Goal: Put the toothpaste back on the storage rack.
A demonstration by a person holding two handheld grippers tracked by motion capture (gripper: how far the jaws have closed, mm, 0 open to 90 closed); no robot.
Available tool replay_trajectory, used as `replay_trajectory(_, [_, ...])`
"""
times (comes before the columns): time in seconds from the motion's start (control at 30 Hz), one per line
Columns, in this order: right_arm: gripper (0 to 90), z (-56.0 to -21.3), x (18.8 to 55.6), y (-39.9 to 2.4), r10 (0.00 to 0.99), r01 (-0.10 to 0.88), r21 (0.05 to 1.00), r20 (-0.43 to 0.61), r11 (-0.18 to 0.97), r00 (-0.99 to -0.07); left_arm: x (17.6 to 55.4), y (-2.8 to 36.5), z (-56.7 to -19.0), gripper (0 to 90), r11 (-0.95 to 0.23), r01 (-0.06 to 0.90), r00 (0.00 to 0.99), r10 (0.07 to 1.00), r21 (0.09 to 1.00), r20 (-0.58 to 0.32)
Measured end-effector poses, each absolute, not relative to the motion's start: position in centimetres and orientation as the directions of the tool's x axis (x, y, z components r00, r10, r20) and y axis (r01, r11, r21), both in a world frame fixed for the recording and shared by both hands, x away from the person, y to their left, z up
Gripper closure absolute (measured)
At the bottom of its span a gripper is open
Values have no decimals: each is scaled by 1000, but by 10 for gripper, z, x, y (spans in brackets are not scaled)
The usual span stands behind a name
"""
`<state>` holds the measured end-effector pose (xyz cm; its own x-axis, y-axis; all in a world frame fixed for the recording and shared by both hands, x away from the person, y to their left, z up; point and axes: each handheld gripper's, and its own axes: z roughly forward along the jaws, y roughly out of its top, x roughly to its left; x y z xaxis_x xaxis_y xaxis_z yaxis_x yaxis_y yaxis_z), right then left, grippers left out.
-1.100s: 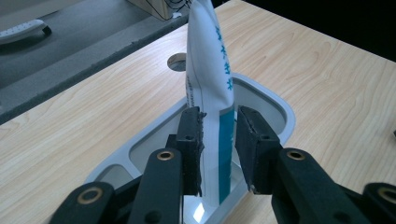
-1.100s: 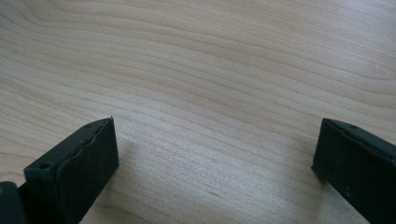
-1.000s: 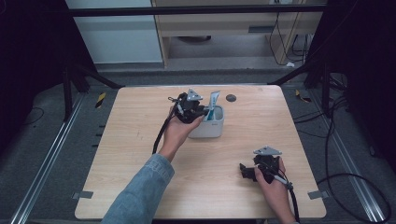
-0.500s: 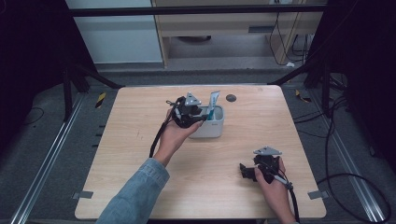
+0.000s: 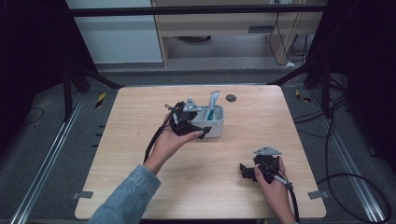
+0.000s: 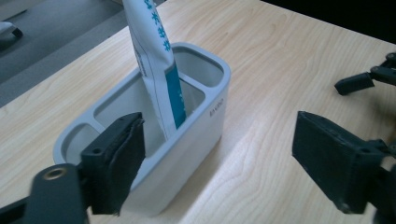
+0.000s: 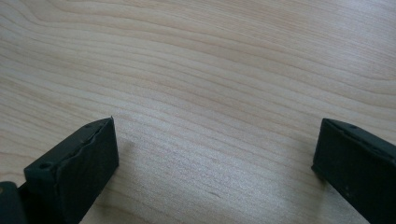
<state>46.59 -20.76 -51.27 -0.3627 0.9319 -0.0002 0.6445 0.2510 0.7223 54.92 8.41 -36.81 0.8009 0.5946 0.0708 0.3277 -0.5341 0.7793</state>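
Both grippers spread wide, left gripper (image 6: 219, 163) beside holder (image 6: 196, 135) with what seems a tube (image 6: 156, 60).

Light-grey holder (image 6: 187, 135); white tube (image 6: 156, 60) with teal stripe and blue print. Pale wood-grain table (image 5: 140, 186). Black left gripper (image 5: 189, 127), black right gripper (image 5: 252, 171). Blue denim sleeve (image 5: 126, 198).

Light wood table (image 5: 140, 186), grey three-part holder (image 5: 214, 125) standing near its middle, small dark disc (image 5: 230, 98) by far edge.
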Motion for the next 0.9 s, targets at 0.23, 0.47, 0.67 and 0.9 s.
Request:
replay_trajectory(0.23, [4,-513,466,-208,932,644,722,-1,251,-363,537,95,-373,104,-565,341,800,595,751,84])
replay_trajectory(0.47, [4,-513,465,-207,932,644,722,-3,254,-363,530,109,-384,70,-567,370,794,605,736,67])
replay_trajectory(0.67, [4,-513,465,-207,931,643,722,-2,254,-364,524,120,-397,55,-568,397,788,614,721,50])
replay_trajectory(0.9, [3,-513,465,-207,932,644,723,-1,252,-364,519,138,-412,54,-547,433,768,640,717,25])
